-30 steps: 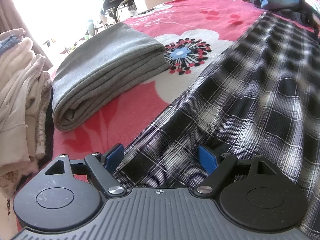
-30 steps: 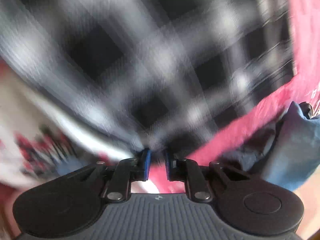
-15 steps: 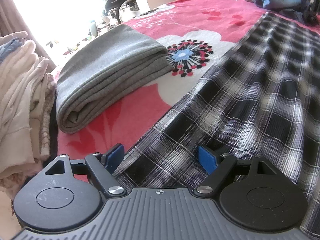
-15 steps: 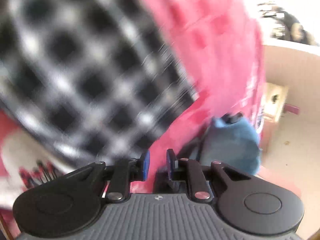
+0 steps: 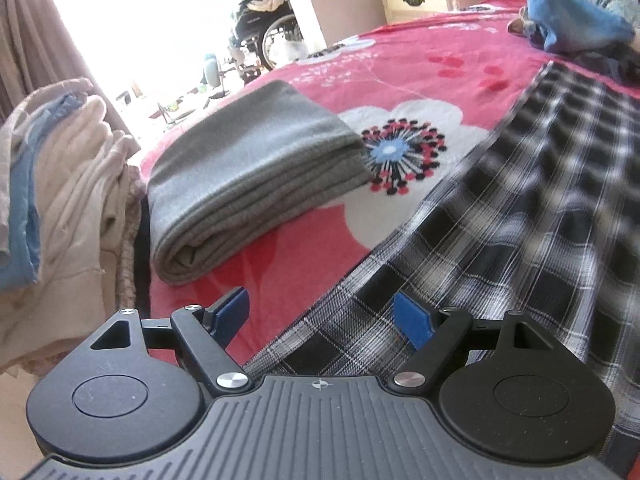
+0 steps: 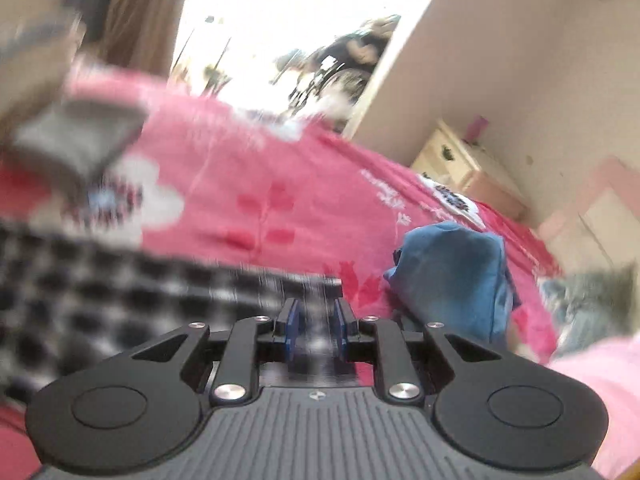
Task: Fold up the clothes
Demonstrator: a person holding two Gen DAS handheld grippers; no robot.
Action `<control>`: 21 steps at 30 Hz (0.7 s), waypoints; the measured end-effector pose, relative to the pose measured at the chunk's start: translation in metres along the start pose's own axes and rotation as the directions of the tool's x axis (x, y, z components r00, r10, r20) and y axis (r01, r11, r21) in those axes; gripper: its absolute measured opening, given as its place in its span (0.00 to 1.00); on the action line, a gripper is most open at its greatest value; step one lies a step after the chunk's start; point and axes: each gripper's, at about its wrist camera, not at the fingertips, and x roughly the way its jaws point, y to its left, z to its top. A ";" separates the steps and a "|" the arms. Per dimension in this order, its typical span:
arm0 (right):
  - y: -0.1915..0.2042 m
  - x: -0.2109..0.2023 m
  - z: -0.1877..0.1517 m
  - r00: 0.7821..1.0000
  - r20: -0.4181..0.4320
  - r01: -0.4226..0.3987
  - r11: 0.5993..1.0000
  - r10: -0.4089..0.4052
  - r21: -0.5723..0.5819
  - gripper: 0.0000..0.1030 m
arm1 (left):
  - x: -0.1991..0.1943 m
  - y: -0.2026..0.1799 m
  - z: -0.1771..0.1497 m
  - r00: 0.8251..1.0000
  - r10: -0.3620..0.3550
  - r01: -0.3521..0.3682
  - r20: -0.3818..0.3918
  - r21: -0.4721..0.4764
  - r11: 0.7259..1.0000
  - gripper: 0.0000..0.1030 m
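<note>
A black-and-white plaid garment [image 5: 520, 220] lies spread along the right side of the pink flowered bedspread [image 5: 400, 72]. My left gripper [image 5: 324, 316] hovers open just over its near edge, with that edge under and between the blue pads [image 5: 412, 320] but not touched. My right gripper [image 6: 316, 320] is raised over the far end of the plaid garment [image 6: 120, 280]. Its jaws stand narrowly apart with blurred plaid cloth running in between them, and it looks shut on that cloth. A folded grey garment [image 5: 248, 184] rests on the bed to the left.
A heap of cream and blue clothes [image 5: 60, 200] sits at the left bed edge. A crumpled blue garment [image 6: 452, 280] lies near the head of the bed. A cream nightstand [image 5: 416, 0] stands behind it. A pink sleeve [image 6: 592, 380] shows at the lower right.
My right gripper has risen and rolled from close over the plaid cloth to a view across the bed. My left gripper has lifted a little, still open.
</note>
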 end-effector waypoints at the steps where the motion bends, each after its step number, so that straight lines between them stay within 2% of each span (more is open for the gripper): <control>1: -0.001 -0.004 -0.001 1.000 0.021 0.004 1.000 -0.004 0.026 0.19 | -0.002 -0.001 0.001 1.000 0.000 0.000 0.004 0.001 1.000 0.78; 7: -0.005 -0.027 0.003 0.992 0.119 0.017 0.991 -0.033 0.134 0.19 | -0.006 -0.007 0.004 1.000 -0.004 0.004 0.016 0.013 1.000 0.78; 10: -0.011 -0.036 0.011 0.982 0.179 0.027 0.982 -0.061 0.189 0.19 | -0.008 -0.010 0.005 1.000 -0.007 0.007 0.020 0.020 1.000 0.78; 11: -0.014 -0.037 0.011 0.978 0.196 0.025 0.977 -0.067 0.211 0.20 | -0.009 -0.011 0.005 1.000 -0.008 0.008 0.021 0.021 1.000 0.78; 12: -0.016 -0.039 0.013 0.975 0.209 0.021 0.973 -0.071 0.230 0.26 | -0.009 -0.011 0.005 1.000 -0.010 0.009 0.021 0.022 1.000 0.78; 16: -0.018 -0.028 0.008 0.973 0.208 0.046 0.962 -0.105 0.269 0.27 | -0.006 -0.013 0.004 1.000 -0.015 0.014 0.015 0.024 1.000 0.78; 18: -0.017 -0.015 0.004 0.979 0.180 0.042 0.957 -0.096 0.286 0.26 | -0.002 -0.014 0.003 1.000 -0.015 0.015 0.007 0.026 1.000 0.78; 21: -0.013 0.009 -0.002 0.990 0.130 0.020 0.952 -0.063 0.306 0.16 | 0.004 -0.016 0.002 1.000 -0.021 0.021 -0.007 0.016 1.000 0.78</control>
